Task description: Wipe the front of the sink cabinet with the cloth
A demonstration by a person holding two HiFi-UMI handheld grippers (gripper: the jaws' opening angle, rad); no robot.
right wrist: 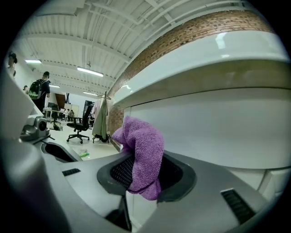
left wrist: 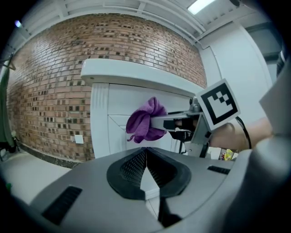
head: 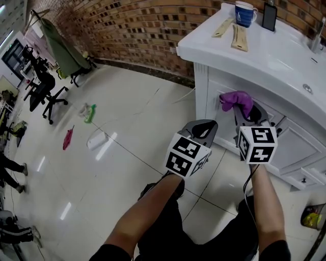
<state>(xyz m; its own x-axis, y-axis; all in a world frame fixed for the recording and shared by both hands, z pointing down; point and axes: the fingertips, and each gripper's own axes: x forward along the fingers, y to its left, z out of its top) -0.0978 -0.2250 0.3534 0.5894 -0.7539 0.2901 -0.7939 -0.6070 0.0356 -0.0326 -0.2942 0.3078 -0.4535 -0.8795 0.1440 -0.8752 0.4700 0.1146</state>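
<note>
The cloth (head: 237,100), a purple, fuzzy rag, is pinched between the two jaws of the right gripper (head: 247,113). In the right gripper view the cloth (right wrist: 143,157) fills the gap between the dark ribbed pads. A bunched fold rises past the jaw tips and a shorter end hangs below them. The right gripper (right wrist: 145,175) is clamped on it.

Just ahead of those jaw tips is the white front of the sink cabinet (head: 285,132), under the overhang of the white countertop (head: 244,56). The cloth is close up to the upper panel near the cabinet's left corner. Whether it actually touches the panel cannot be told.

The left gripper (head: 202,127) is held beside the right one, to its left and a little farther back from the cabinet. In the left gripper view its jaws are pressed together with nothing between them (left wrist: 146,168). Beyond their tips, up and slightly right, the cloth (left wrist: 145,120) shows in the other gripper's grip in front of the cabinet (left wrist: 109,132).

Both forearms reach in from the bottom of the head view.

On the countertop, well beyond the jaws, stand a blue mug (head: 245,14) and a dark phone (head: 269,16) near two wooden strips (head: 232,33). A brick wall (head: 132,25) runs behind the cabinet. To the left of the grippers, glossy floor tiles (head: 127,127) stretch toward a black office chair (head: 43,94).
</note>
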